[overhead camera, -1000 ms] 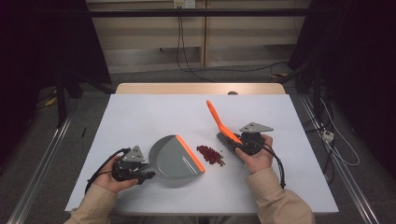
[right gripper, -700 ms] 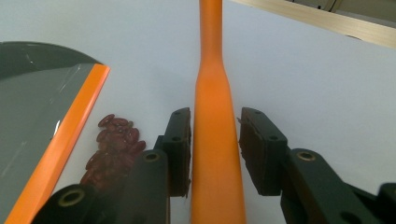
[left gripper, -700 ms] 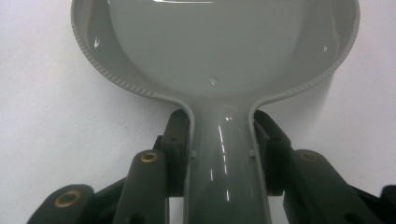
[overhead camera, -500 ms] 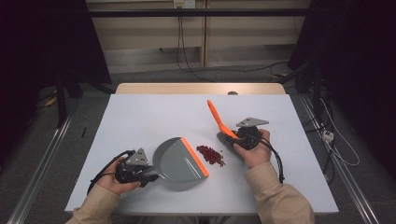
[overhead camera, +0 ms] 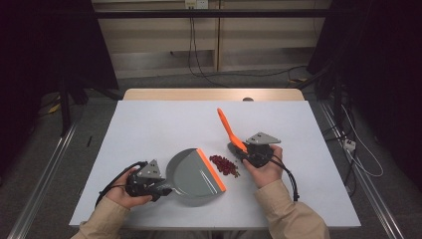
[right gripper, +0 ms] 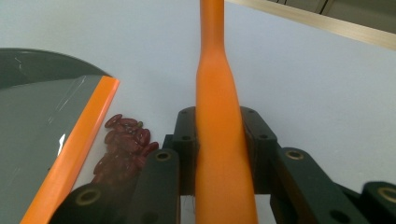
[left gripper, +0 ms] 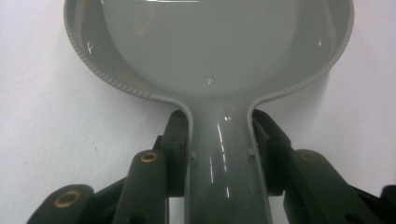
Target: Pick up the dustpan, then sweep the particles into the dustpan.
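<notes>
A grey dustpan with an orange lip lies flat on the white table. My left gripper is shut on its handle, with the jaws pressing it from both sides. Just past the lip lies a small pile of red beans. My right gripper is shut on an orange brush handle, which slants up and away to the left. In the right gripper view the handle rises between the jaws, and the beans lie against the dustpan's lip. The brush's bristles are hidden.
The table's far wooden edge runs across the back. Cables trail from both grippers toward the person's sleeves. Dark floor and metal rails flank the table.
The dustpan has edged slightly right toward the beans. The right gripper with the orange handle has shifted a little left. Both grips are unchanged.
</notes>
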Action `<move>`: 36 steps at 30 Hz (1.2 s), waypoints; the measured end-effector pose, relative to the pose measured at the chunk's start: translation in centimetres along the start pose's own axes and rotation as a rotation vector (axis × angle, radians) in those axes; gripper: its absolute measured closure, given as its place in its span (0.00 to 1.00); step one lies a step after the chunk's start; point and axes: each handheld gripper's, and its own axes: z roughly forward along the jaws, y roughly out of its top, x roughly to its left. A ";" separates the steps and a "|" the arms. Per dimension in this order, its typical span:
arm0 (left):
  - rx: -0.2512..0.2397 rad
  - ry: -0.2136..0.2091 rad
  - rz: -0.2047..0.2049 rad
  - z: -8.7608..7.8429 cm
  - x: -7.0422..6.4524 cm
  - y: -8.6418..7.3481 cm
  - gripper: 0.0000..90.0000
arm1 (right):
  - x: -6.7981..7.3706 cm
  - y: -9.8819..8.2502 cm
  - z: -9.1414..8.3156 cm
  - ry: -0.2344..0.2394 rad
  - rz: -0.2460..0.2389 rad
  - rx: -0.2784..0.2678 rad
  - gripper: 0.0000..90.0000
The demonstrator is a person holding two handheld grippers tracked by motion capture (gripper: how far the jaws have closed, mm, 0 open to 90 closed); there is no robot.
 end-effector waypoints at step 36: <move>0.006 -0.049 -0.031 0.6 -0.1 0.7 0.70 | 2.3 -0.3 0.1 -0.037 -0.017 -0.029 0.79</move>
